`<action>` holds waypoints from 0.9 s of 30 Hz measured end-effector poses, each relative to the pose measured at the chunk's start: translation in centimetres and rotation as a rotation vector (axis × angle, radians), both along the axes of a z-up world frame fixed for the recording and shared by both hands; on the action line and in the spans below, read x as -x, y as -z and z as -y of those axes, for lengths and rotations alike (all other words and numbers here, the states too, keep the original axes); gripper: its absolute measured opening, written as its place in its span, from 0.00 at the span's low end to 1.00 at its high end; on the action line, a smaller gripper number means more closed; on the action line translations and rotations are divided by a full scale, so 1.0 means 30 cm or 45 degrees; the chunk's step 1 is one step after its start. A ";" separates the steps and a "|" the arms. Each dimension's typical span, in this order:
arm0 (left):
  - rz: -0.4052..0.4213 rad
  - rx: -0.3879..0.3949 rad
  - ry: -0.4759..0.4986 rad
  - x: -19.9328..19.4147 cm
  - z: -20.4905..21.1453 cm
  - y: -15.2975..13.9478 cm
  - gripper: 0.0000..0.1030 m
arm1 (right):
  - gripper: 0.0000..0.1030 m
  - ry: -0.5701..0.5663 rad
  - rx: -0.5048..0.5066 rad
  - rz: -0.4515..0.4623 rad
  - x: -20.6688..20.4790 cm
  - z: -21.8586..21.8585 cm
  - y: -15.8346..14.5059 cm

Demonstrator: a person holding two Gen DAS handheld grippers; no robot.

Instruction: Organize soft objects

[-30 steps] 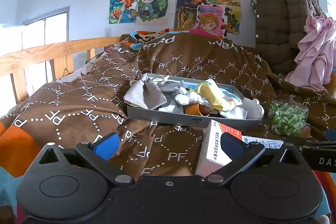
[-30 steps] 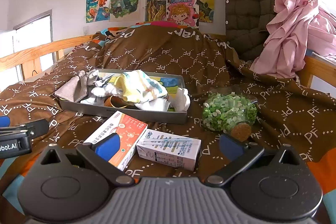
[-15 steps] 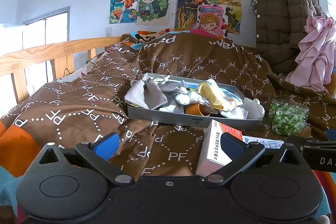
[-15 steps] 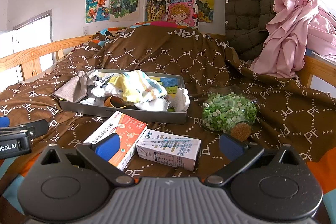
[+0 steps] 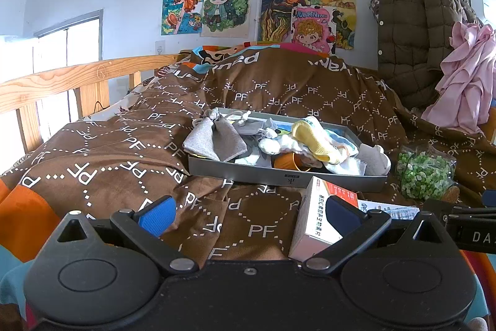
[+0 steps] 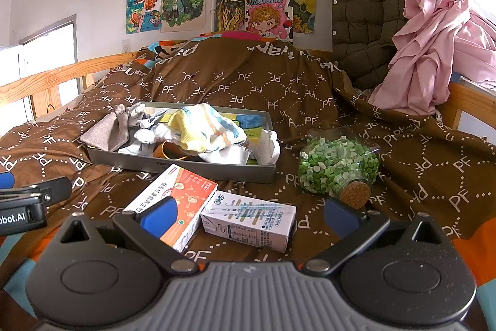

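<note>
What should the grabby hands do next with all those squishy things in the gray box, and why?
Probably the left gripper should ease forward toward the gray pouch. Both grippers are open and hold nothing, well short of the gray tray. The pouch droops over the tray's near-left rim, the easiest soft thing to reach.

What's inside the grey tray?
Grey tray holds a grey pouch, a yellow striped cloth, white cloths and an orange ring. Anything beneath the pile is covered.
</note>
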State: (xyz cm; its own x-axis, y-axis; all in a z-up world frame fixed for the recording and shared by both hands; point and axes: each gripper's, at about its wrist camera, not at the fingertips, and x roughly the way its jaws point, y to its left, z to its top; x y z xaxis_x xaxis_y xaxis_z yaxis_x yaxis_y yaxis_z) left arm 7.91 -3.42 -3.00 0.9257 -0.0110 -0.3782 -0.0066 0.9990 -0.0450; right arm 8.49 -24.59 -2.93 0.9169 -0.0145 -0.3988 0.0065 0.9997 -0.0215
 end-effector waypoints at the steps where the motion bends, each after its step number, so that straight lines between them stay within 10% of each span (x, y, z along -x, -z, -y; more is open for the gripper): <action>1: 0.000 0.000 0.000 -0.001 0.001 0.000 0.99 | 1.00 0.000 0.000 0.000 0.000 0.000 0.000; 27: -0.014 -0.015 -0.008 -0.004 -0.012 0.005 0.99 | 1.00 0.001 -0.001 -0.001 0.001 0.002 0.000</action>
